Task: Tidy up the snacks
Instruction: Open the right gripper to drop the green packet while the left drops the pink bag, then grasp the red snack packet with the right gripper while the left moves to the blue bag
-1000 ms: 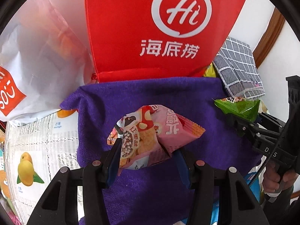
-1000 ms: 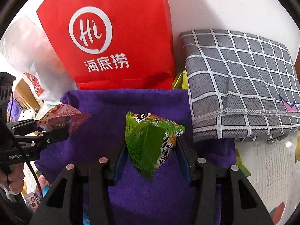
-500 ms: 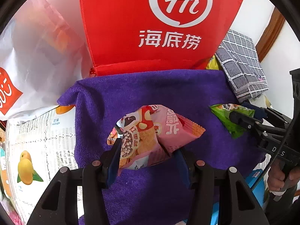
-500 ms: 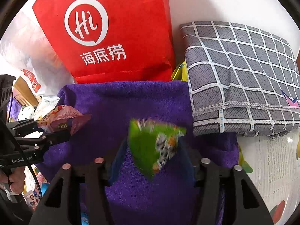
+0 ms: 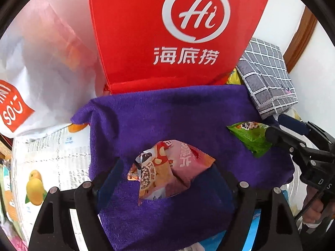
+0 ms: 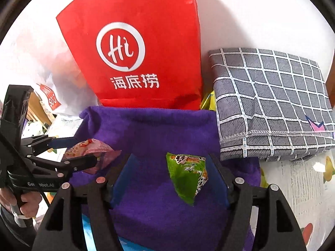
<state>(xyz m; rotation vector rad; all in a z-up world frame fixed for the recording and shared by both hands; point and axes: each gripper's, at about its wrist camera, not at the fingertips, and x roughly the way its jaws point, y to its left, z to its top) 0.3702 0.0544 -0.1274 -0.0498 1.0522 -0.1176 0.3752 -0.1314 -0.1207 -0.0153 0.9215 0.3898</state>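
Note:
A pink snack packet [image 5: 169, 169] lies on the purple towel [image 5: 167, 108] between the fingers of my left gripper [image 5: 167, 163]. Its jaws are opening, and a gap shows between the left pad and the packet. A green snack packet [image 6: 186, 175] rests on the towel [image 6: 157, 129] inside my right gripper [image 6: 170, 163]. Those jaws are opening too; the packet sits close to the right finger and far from the left pad. From the side, the right gripper [image 5: 276, 125] stands by the green packet [image 5: 251, 138], and the left gripper [image 6: 84, 150] by the pink packet [image 6: 92, 148].
A red paper bag [image 5: 178, 31] stands upright behind the towel. A folded grey checked cloth [image 6: 272, 104] lies at its right, with a yellow packet [image 6: 209, 102] wedged between them. A white plastic bag [image 5: 41, 62] fills the left. A fruit-print cover [image 5: 41, 167] lies under everything.
Both grippers' jaws have spread apart. The pink packet, pinched before, now lies loose between the left fingers. The green packet has dropped free of the right pads onto the towel.

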